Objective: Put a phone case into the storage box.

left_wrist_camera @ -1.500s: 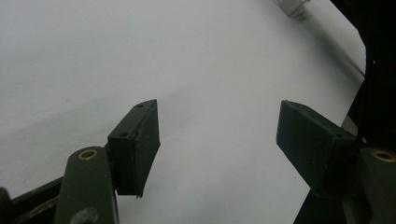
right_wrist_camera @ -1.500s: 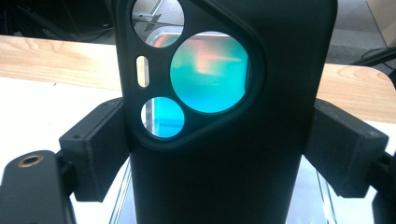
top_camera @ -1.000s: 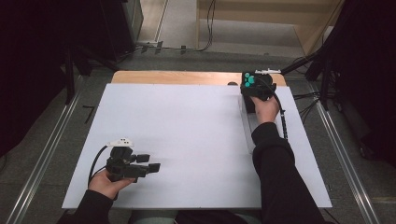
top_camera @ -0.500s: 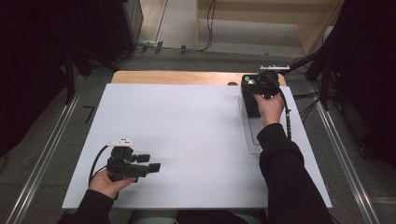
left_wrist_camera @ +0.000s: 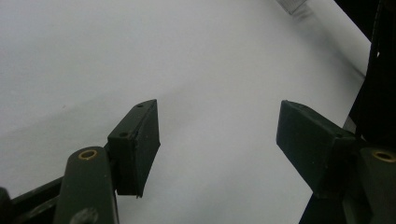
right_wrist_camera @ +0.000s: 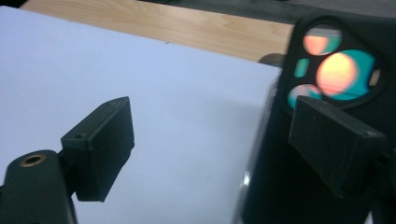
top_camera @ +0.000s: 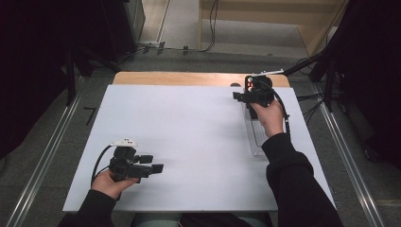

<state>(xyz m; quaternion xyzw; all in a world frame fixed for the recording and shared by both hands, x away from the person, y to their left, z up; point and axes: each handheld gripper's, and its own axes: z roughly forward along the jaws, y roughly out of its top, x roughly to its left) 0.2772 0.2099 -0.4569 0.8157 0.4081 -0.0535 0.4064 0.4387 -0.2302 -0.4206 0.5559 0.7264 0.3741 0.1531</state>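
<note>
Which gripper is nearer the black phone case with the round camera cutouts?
The right gripper. It hovers over the white table's far right corner, jaws open, with the black phone case right beside it. The left gripper sits at the near left, far off.

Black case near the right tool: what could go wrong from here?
The right tool has just been closing its jaws with nothing between them; the black case sits to one side, so they might shut on air or knock it. The clear tray by it lies near the table edge; a shove could slide it off.
</note>
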